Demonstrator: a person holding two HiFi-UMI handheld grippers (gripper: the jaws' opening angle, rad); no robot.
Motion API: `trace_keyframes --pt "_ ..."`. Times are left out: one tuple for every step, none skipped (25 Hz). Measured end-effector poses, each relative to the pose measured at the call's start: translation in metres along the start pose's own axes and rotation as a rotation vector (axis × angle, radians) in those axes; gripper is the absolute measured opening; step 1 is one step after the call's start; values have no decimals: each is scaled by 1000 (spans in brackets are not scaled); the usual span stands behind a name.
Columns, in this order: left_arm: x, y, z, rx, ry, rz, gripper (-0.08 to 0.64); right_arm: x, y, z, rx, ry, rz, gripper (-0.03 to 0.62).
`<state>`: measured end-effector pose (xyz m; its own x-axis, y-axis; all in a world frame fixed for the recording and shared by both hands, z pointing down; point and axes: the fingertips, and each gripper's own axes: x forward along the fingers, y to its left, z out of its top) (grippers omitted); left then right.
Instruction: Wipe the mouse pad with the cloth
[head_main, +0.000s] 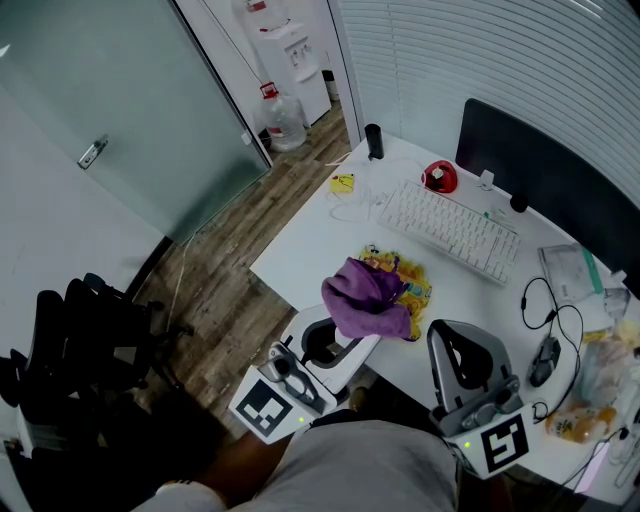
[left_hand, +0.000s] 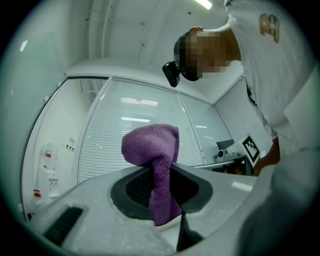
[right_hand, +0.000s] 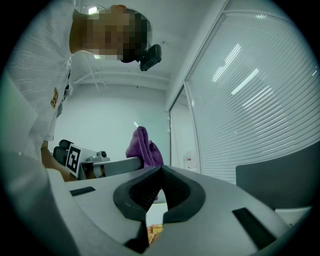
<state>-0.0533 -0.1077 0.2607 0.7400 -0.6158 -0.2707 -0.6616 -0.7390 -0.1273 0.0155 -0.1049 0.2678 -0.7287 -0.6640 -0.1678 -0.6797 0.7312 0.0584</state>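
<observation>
My left gripper (head_main: 368, 332) is shut on a purple cloth (head_main: 367, 297), which bunches up above the jaws. In the left gripper view the cloth (left_hand: 155, 160) is pinched between the dark pads of the left gripper (left_hand: 161, 186) and stands up past them. It hangs over a yellow patterned mouse pad (head_main: 413, 282) on the white desk (head_main: 300, 255); most of the pad is hidden by the cloth. My right gripper (head_main: 446, 332) is shut on nothing, just right of the cloth. In the right gripper view the right gripper (right_hand: 160, 173) has its jaws together, with the cloth (right_hand: 143, 148) beyond at the left.
A white keyboard (head_main: 450, 228) lies behind the pad, with a red object (head_main: 440, 177) and a black cylinder (head_main: 373, 140) farther back. A dark monitor (head_main: 540, 165) stands at the rear right. A mouse (head_main: 545, 360), cables and packets lie at the right. Office chairs (head_main: 75, 340) stand left.
</observation>
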Motion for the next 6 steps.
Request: trace_keyframes --pt "0 0 0 -1 0 0 83 0 0 0 1 0 0 11" --pt "0 0 0 0 0 0 83 0 0 0 2 0 0 11" --pt "0 0 0 0 -1 -1 83 0 0 0 2 0 -1 11" --pt "0 0 0 1 -2 -1 83 0 0 0 2 0 -1 11" --pt "0 0 1 1 -2 -1 83 0 0 0 2 0 0 11" --pt "1 0 1 0 -3 0 83 0 0 0 1 -1 0 11"
